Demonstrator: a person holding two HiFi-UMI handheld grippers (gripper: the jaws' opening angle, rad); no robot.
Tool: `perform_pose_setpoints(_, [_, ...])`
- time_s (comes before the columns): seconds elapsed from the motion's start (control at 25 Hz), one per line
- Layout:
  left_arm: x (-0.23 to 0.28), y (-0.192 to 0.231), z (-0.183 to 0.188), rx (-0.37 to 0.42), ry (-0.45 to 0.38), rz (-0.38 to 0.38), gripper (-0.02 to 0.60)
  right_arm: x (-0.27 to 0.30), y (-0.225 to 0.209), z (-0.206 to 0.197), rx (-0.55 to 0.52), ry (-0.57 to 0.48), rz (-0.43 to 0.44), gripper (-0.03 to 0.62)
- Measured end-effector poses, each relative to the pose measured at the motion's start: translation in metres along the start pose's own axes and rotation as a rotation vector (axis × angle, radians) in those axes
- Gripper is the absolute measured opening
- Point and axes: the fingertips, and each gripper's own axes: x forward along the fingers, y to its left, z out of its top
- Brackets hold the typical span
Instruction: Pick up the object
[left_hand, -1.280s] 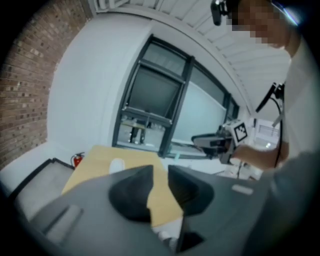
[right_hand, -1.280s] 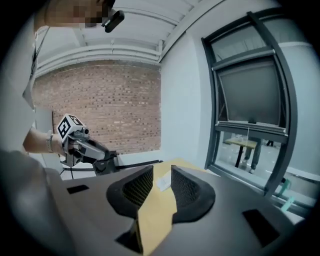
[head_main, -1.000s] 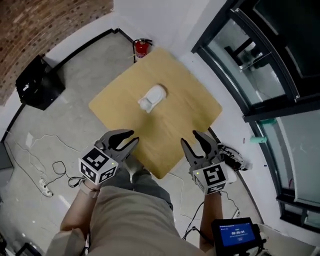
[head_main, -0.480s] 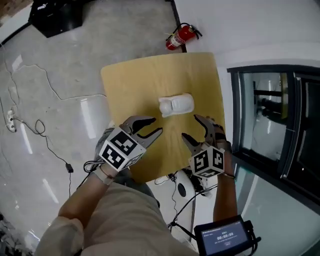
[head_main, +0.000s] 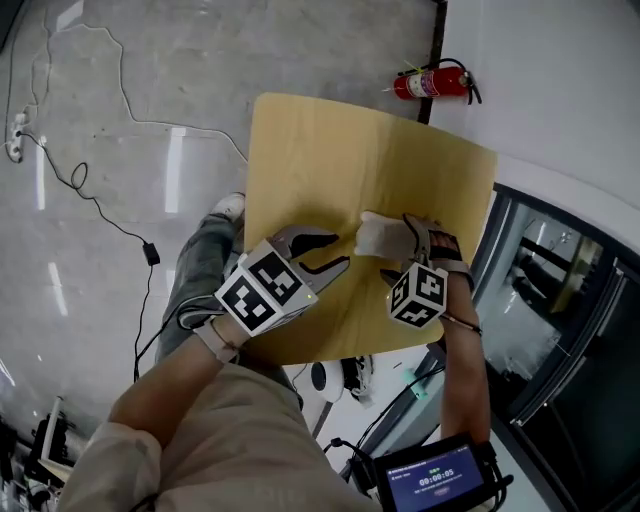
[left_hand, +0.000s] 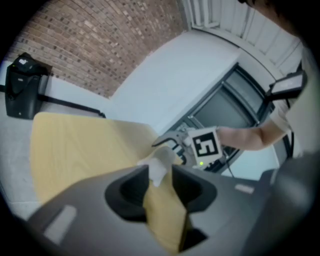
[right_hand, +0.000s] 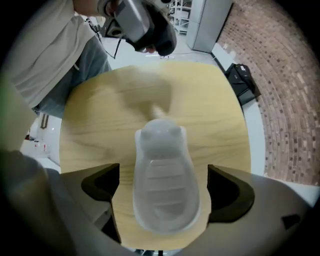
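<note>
two pairs of tongs are out over the table, and neither has closed on anything yet. the right gripper (right_hand: 165, 192) has its jaws spread wide with the white object (right_hand: 162, 175) lying lengthwise between them. bare wood shows in the gap on either side, so i'd say it is straddled, not gripped. the left gripper (left_hand: 161, 186) hangs just beside, jaws apart too, with only tabletop in its gap and the object a little beyond its tips. seen from above, the object rests flat on the wooden table (head_main: 330, 150), near the edge closest to the person and toward the side where the glass partition (head_main: 545, 300) runs. by my reckoning the reach is done and the right jaws are lined up. what is left is the squeeze and the lift, which is really the whole of the picking up. counting round the room: two grippers, each with one marker cube. one object, a pale, frosted, rounded piece with two small ear-like bumps at its far end and ribs across its body. one table, with nothing else on it that i can see. one red fire extinguisher (head_main: 432, 82) against the wall past the table's far edge. one black case (left_hand: 22, 90) on the floor by the brick wall. one small lit screen (head_main: 425, 482) down by the person's right elbow.
</note>
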Motion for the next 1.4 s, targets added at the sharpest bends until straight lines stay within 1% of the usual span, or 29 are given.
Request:
perform_pose_setpoints(0.16, [0.007,0.003,-0.004,-0.018,-0.006,-0.005,0.131,0.036,0.006,-0.004,-0.103,0.061,0.068,0.522])
perform_pose_setpoints(0.24, [0.007,0.002,-0.006,-0.027,-0.006,-0.009,0.130,0.040,0.008,-0.002,-0.122,0.079,0.099,0.522])
perform_pose_setpoints(0.32, [0.008,0.001,-0.009,-0.030,-0.006,-0.011,0.132,0.040,0.007,0.001,-0.119,0.063,0.112,0.522])
perform_pose_setpoints(0.48, [0.020,-0.001,-0.016,-0.036,-0.001,-0.002,0.130,0.043,0.010,-0.005,-0.105,0.017,0.095,0.523])
perform_pose_setpoints(0.72, [0.018,0.000,-0.028,-0.033,0.026,0.000,0.130,0.046,0.016,-0.003,-0.091,0.057,0.074,0.500])
perform_pose_setpoints(0.8, [0.016,0.001,-0.028,-0.029,0.037,0.000,0.130,0.043,0.017,-0.004,-0.067,0.055,0.066,0.495])
perform_pose_setpoints(0.84, [0.016,0.001,-0.027,-0.027,0.040,0.002,0.130,0.041,0.018,-0.004,-0.034,0.037,0.061,0.495])
perform_pose_setpoints(0.88, [0.016,0.001,-0.027,-0.025,0.041,0.005,0.130,0.038,0.018,-0.002,0.021,0.003,0.059,0.495])
perform_pose_setpoints(1.0, [0.012,0.008,-0.028,-0.021,0.036,0.020,0.130,0.023,0.016,0.012,0.260,-0.155,0.056,0.495])
perform_pose_setpoints(1.08, [0.005,0.012,-0.026,-0.015,0.031,0.028,0.130,0.007,0.015,0.026,0.392,-0.250,0.045,0.495])
perform_pose_setpoints(1.16, [-0.008,0.013,-0.020,-0.002,0.026,0.026,0.130,-0.018,0.015,0.042,0.530,-0.367,0.034,0.495])
perform_pose_setpoints(1.28, [-0.025,0.005,0.005,0.032,-0.005,0.000,0.130,-0.073,0.003,0.066,0.772,-0.602,0.003,0.495])
perform_pose_setpoints(1.32, [-0.030,-0.001,0.016,0.048,-0.020,-0.015,0.131,-0.093,-0.001,0.072,0.865,-0.700,-0.001,0.495])
perform_pose_setpoints(1.4, [-0.040,-0.021,0.041,0.093,-0.039,-0.050,0.130,-0.136,-0.007,0.082,1.063,-0.932,0.021,0.495])
